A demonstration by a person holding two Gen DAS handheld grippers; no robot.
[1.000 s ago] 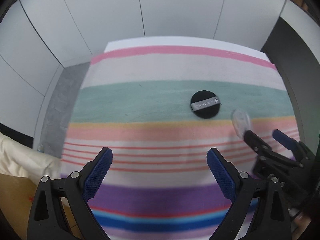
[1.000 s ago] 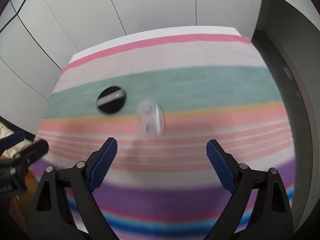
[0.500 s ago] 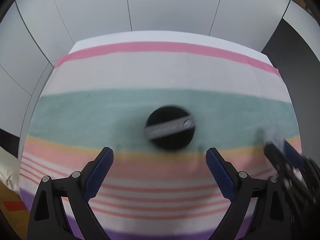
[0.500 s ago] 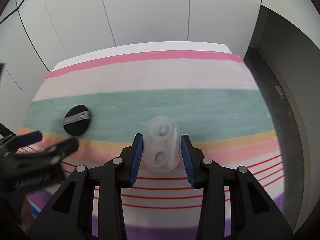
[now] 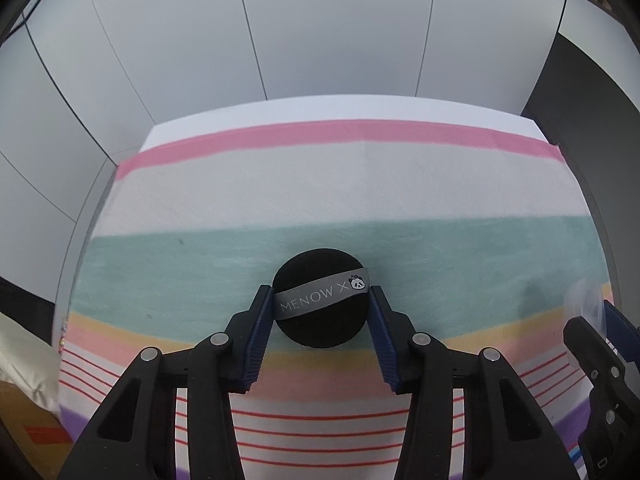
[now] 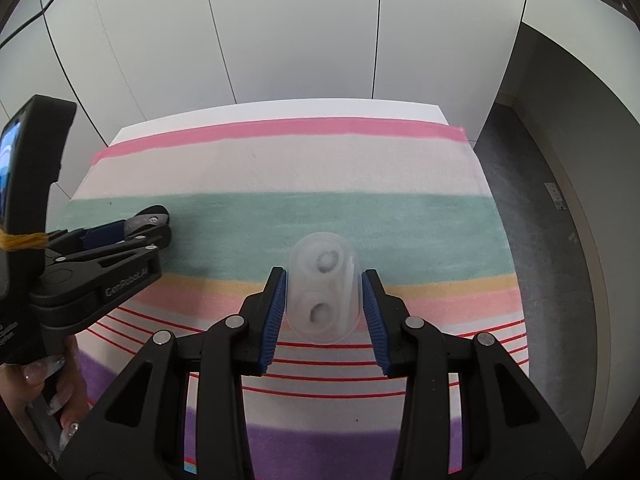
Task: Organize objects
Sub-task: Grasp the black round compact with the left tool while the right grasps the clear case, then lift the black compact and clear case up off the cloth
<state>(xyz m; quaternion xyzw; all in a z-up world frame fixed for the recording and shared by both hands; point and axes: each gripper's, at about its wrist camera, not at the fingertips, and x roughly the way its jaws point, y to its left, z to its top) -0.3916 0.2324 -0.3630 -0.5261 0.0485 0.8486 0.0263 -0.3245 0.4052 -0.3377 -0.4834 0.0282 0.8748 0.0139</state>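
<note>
We see a striped cloth point(image 5: 320, 200) covering the surface, both grippers reaching low and forward over it, side by side. Our left gripper point(image 5: 322, 312) has its blue pads pressed against a black round puff point(image 5: 320, 304) (its grey band reads "MENOW X") lying on the teal stripe. Our right gripper point(image 6: 324, 300) is clamped on a clear plastic case point(image 6: 322, 286) with two round wells, over the orange and pink stripes. The two things sit well apart.

Clear case point(image 5: 586, 304) partly behind right gripper point(image 5: 600, 320)
</note>
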